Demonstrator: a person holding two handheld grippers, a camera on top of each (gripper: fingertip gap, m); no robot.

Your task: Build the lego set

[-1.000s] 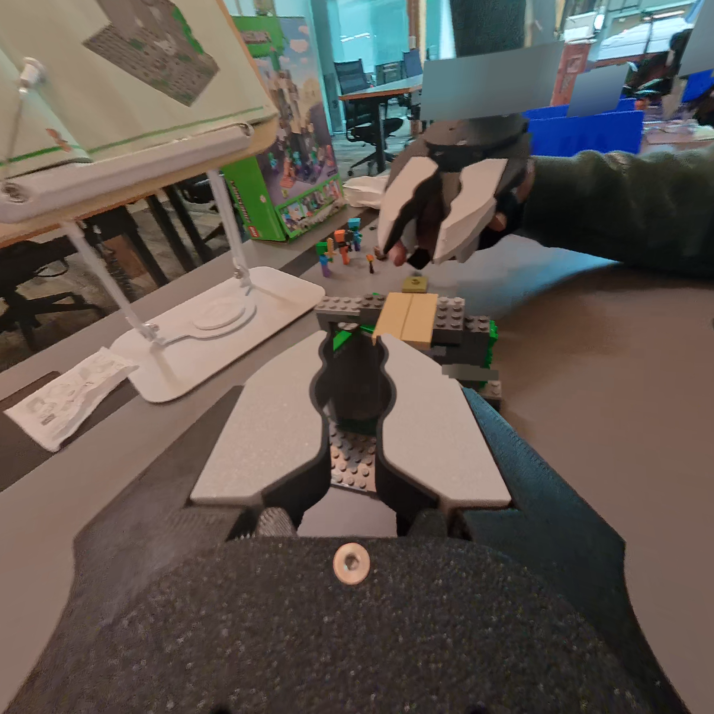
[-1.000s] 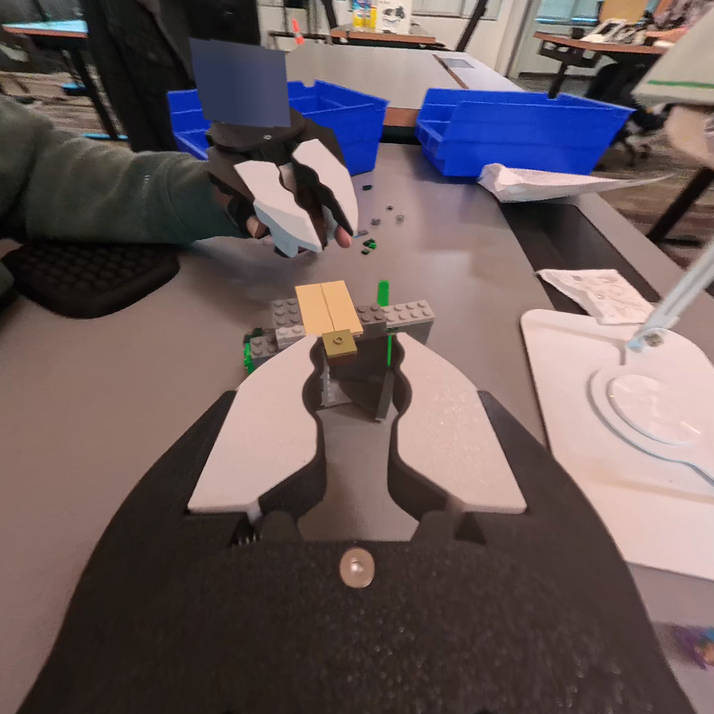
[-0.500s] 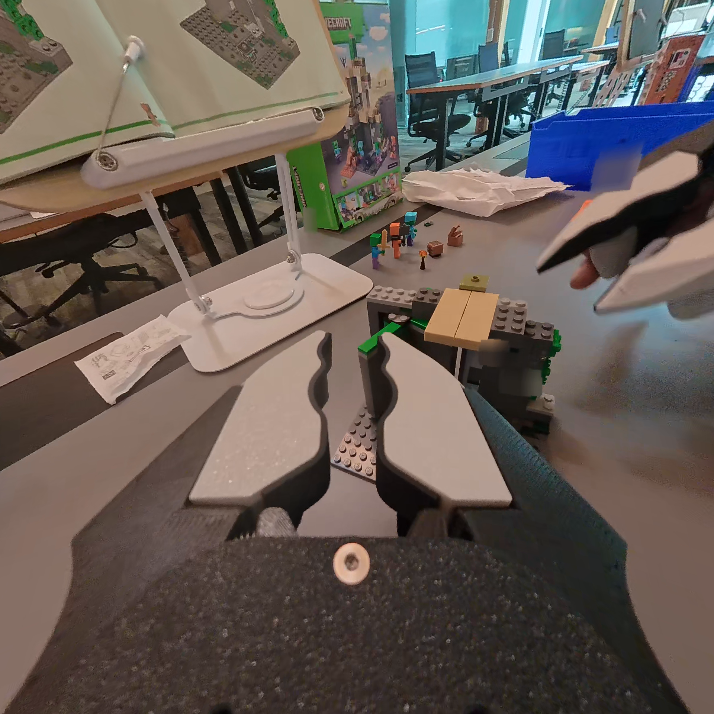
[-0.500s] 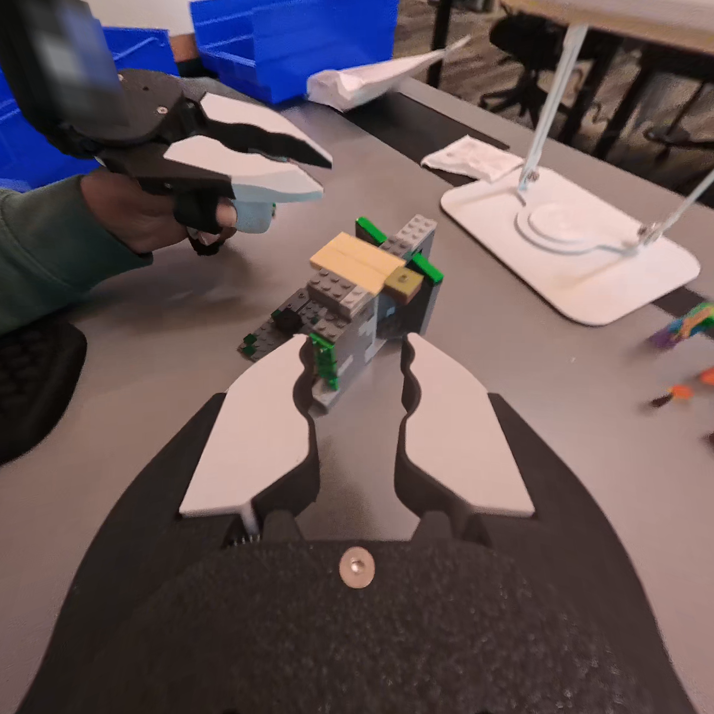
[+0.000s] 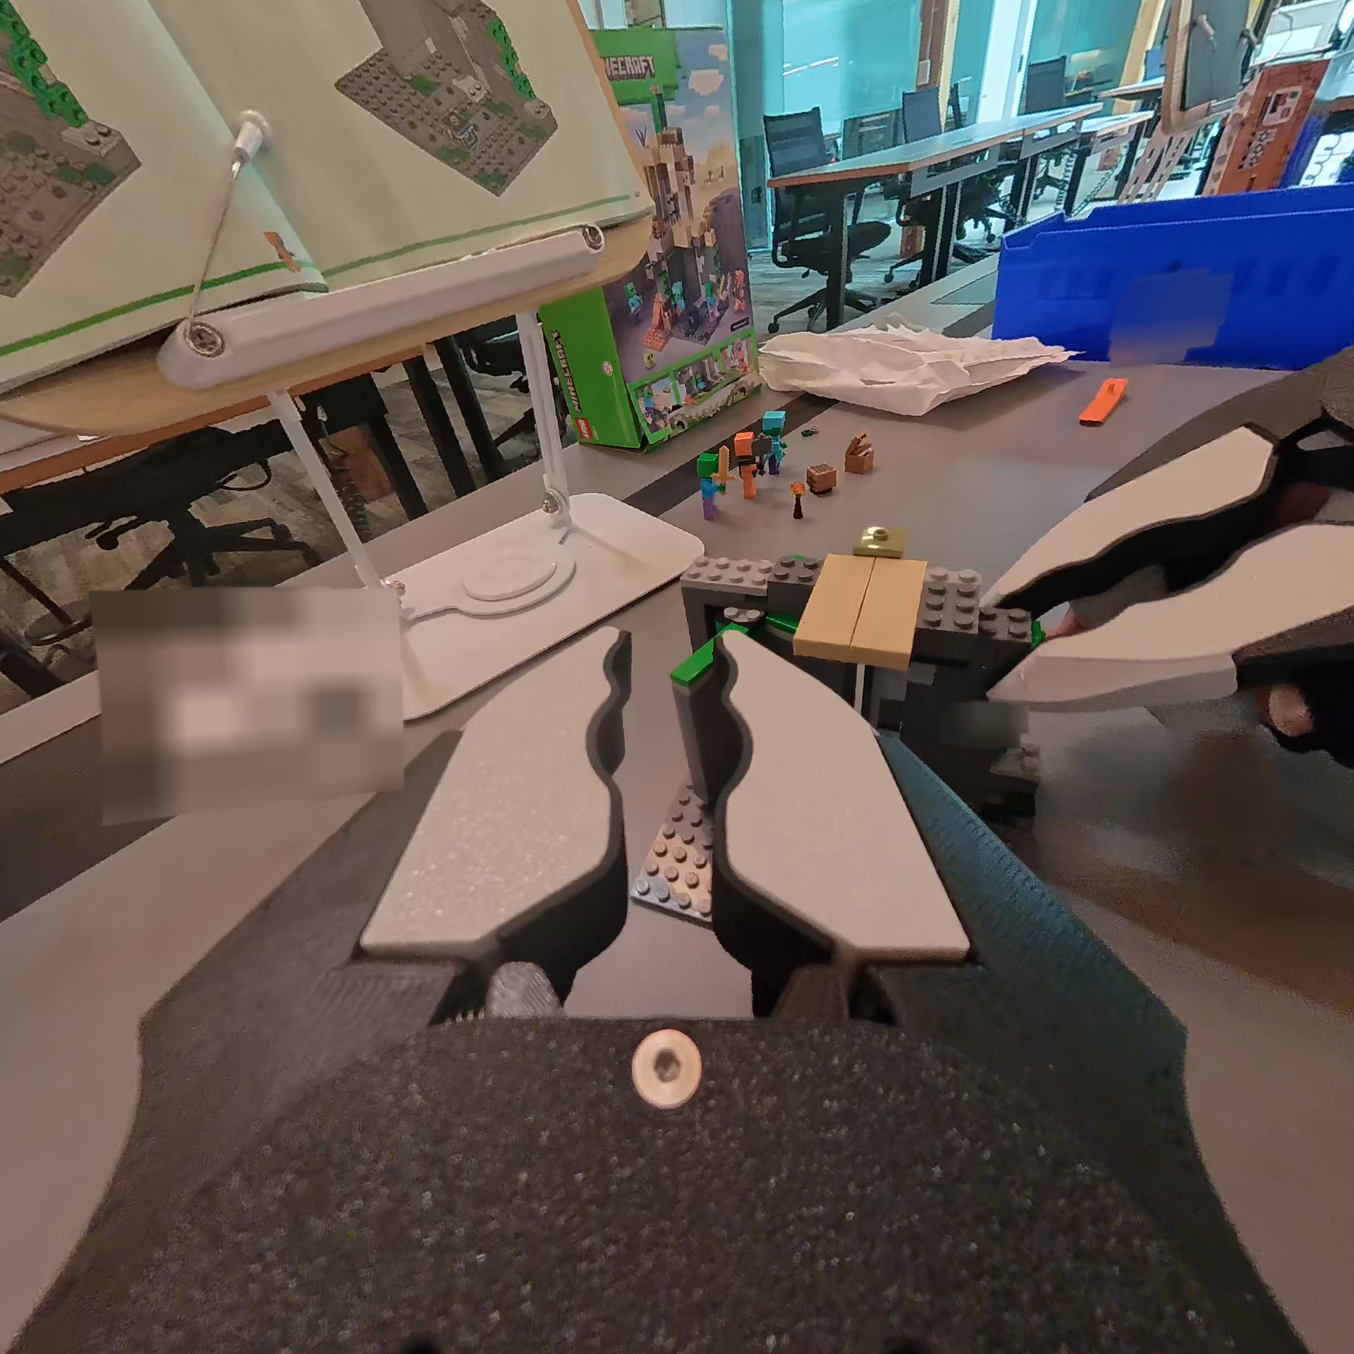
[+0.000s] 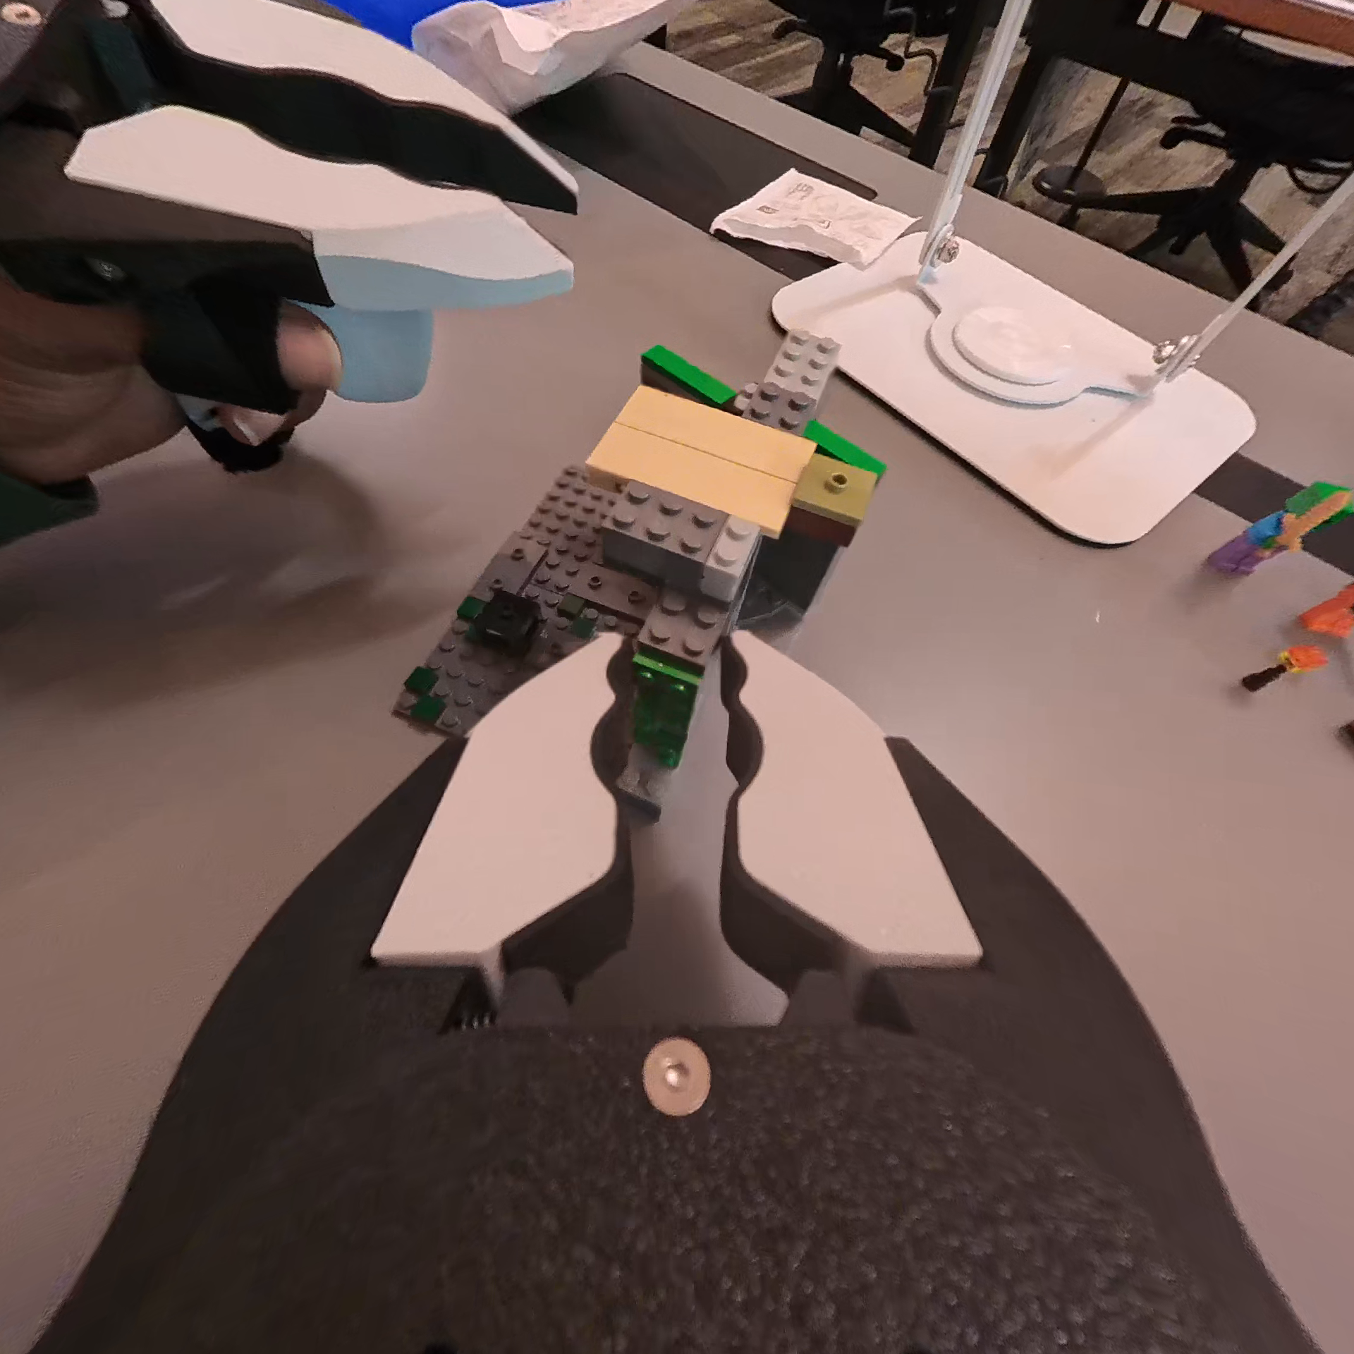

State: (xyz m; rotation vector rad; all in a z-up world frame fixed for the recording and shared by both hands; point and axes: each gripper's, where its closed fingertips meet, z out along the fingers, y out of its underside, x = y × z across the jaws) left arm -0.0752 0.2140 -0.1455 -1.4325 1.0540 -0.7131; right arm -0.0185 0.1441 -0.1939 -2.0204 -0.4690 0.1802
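Observation:
A grey Lego build (image 5: 857, 623) with two tan tiles on top and an olive one-stud plate (image 5: 879, 542) stands on a grey studded baseplate (image 5: 681, 850). My left gripper (image 5: 672, 637) is open, with the build's left wall corner between its tips, close to the right finger. My right gripper (image 6: 672, 641) is open around the build's (image 6: 703, 454) near end, where a green translucent piece (image 6: 663, 703) sits. The right gripper also shows in the left wrist view (image 5: 988, 648) at the build's right end. The left gripper shows in the right wrist view (image 6: 573, 238), raised above the build's far left.
A white book stand (image 5: 513, 630) holding the open instruction booklet (image 5: 366, 110) stands left of the build. Behind are the set's box (image 5: 659, 330), several minifigures (image 5: 744, 469), a crumpled white bag (image 5: 901, 359), an orange tool (image 5: 1103, 399) and a blue bin (image 5: 1172, 293). A paper leaflet (image 6: 813, 212) lies near the stand. Spacing between my two grippers at the tips: around 11 cm.
My right gripper has swung from the far side of the build round to its right end and closed in. My left gripper has shifted toward the build's left corner. The build has stayed put.

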